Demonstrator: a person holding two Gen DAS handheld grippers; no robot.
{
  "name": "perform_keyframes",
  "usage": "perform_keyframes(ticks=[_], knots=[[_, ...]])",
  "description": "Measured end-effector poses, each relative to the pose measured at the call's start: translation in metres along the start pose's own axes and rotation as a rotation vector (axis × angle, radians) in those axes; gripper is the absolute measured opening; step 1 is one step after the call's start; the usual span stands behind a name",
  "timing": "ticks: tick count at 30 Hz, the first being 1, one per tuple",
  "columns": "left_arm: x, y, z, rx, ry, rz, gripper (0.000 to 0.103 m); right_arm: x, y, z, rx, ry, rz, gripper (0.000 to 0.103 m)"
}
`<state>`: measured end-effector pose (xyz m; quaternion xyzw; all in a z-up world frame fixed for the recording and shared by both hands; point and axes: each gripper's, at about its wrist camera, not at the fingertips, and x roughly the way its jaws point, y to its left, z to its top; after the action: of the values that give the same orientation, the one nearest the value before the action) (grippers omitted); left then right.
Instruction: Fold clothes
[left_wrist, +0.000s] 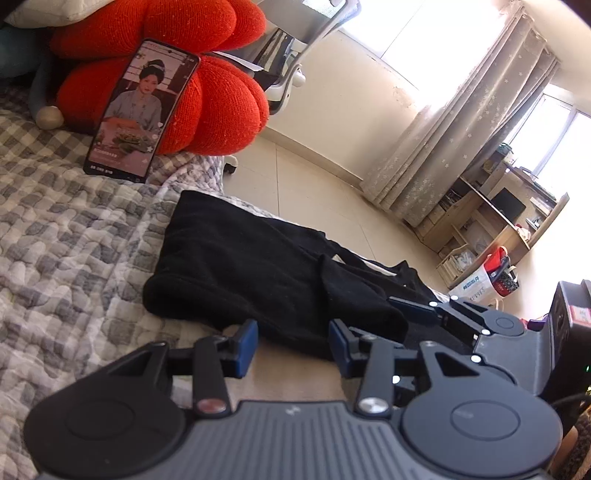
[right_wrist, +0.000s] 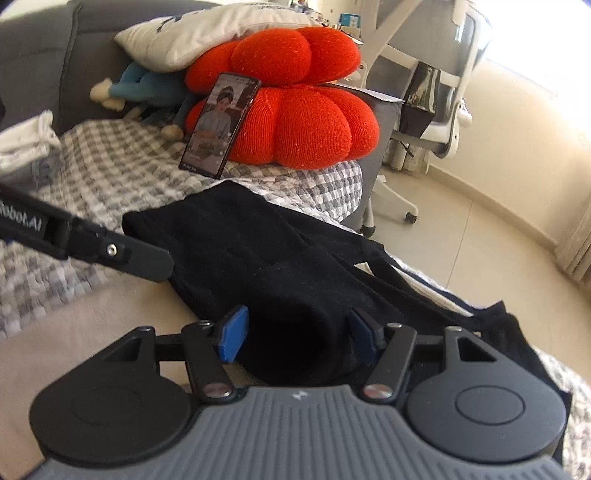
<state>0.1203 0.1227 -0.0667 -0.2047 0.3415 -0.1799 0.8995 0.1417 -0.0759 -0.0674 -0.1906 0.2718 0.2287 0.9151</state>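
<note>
Your left gripper (left_wrist: 293, 345) and right gripper (right_wrist: 295, 334) both stand wide, holding nothing, at the near edge of the black garment (left_wrist: 236, 258), placed to pinch it. It lies bunched on the checked blanket (left_wrist: 66, 229); which part, I can't tell. Beyond, a phone (left_wrist: 142, 110) leans on the red cushion (left_wrist: 221, 107), likely for watching.

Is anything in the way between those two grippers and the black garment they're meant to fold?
Nothing visible. The black garment lies on the bed right in front of both grippers; the left gripper and right gripper are both open at its near edge. The phone and red cushion sit beyond it, out of the way.
</note>
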Motion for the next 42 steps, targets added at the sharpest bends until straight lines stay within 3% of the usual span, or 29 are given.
perform_keyframes(ticks=[5,7,10,13,15,24,31,32,33,35,37,38,42], knots=[[-0.006,0.007,0.004,-0.001,-0.012,0.022,0.045,0.012,0.014,-0.002,-0.122,-0.005,-0.073,0.057],[-0.007,0.008,0.004,0.011,-0.012,0.04,0.047,0.013,0.013,-0.002,-0.124,-0.013,-0.084,0.043],[-0.006,0.009,0.004,0.03,-0.013,0.068,0.049,0.01,0.007,0.0,-0.078,-0.027,-0.097,0.023],[-0.006,0.011,0.005,0.035,-0.017,0.079,0.053,0.001,-0.007,0.002,0.022,-0.056,-0.098,0.013],[-0.007,0.014,0.007,0.031,-0.008,0.085,0.055,-0.008,-0.02,0.004,0.113,-0.08,-0.09,0.011],[-0.013,0.035,0.016,-0.028,-0.004,0.096,0.056,-0.04,-0.091,-0.021,0.536,-0.113,0.007,0.011],[-0.009,0.038,0.014,-0.038,0.018,0.096,0.056,-0.044,-0.115,-0.054,0.721,-0.07,0.128,0.012],[-0.008,0.038,0.014,-0.039,0.022,0.097,0.056,-0.043,-0.116,-0.057,0.734,-0.062,0.139,0.014],[-0.008,0.038,0.013,-0.042,0.026,0.095,0.056,-0.043,-0.117,-0.059,0.743,-0.055,0.144,0.022],[-0.007,0.039,0.012,-0.042,0.031,0.094,0.056,-0.045,-0.121,-0.063,0.75,-0.039,0.14,0.024],[-0.007,0.039,0.012,-0.039,0.033,0.095,0.056,-0.046,-0.126,-0.067,0.778,-0.043,0.146,0.046],[-0.007,0.039,0.012,-0.041,0.033,0.095,0.056,-0.047,-0.129,-0.069,0.795,-0.049,0.152,0.051],[-0.006,0.04,0.013,-0.044,0.03,0.094,0.056,-0.05,-0.138,-0.073,0.837,-0.066,0.182,0.057]])
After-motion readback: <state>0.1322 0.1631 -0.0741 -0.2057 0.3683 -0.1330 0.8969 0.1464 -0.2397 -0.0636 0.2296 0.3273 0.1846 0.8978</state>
